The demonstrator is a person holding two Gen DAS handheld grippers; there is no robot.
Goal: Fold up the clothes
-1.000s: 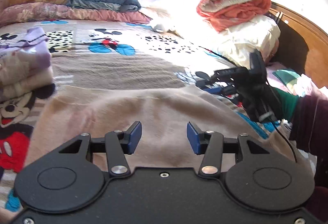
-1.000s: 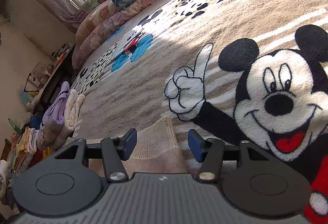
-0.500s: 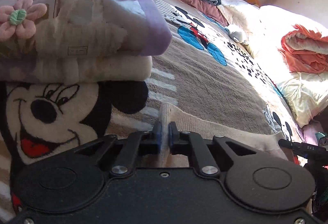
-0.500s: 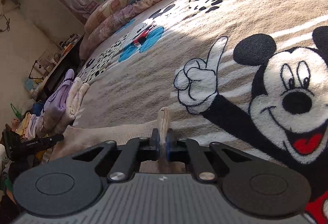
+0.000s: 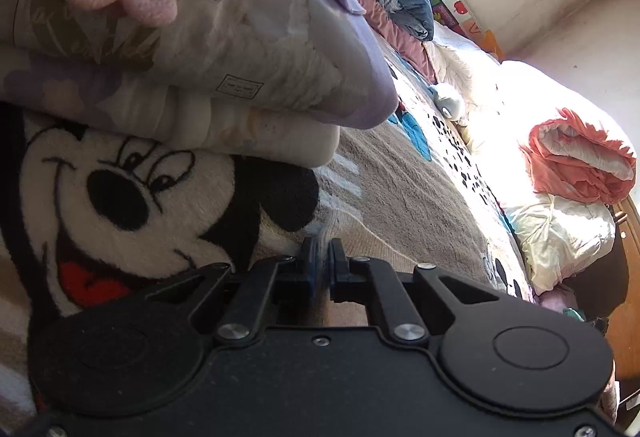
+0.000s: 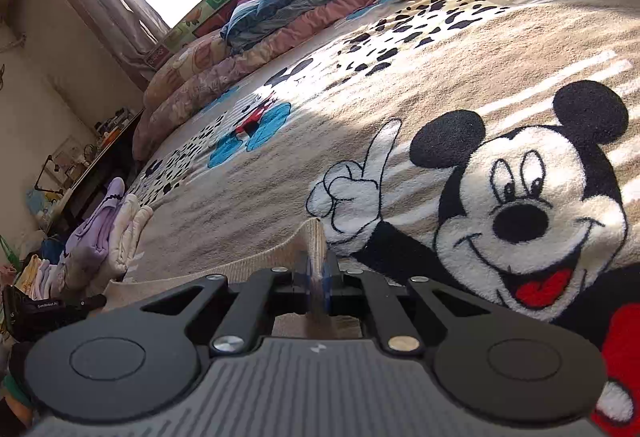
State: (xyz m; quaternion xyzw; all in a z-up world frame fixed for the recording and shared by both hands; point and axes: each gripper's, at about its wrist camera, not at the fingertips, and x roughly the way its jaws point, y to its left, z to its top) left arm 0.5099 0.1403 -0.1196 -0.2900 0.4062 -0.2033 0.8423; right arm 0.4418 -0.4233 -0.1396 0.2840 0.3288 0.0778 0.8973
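Left tongs (image 5: 320, 261) and right tongs (image 6: 318, 277) both clamped on sweater (image 6: 312, 237) corners (bed (image 6: 400, 77)); lift evenly, keep the edge taut, fold away from the stack (image 5: 200, 57).

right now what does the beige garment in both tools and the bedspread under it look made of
Beige garment: looks like a soft knit, matte, with fine ribbing at the pinched edge, probably a sweater. The right tool and left tool are each shut on it. Bedspread: seems plush fleece or terry, with a fuzzy pile and printed cartoon mice.
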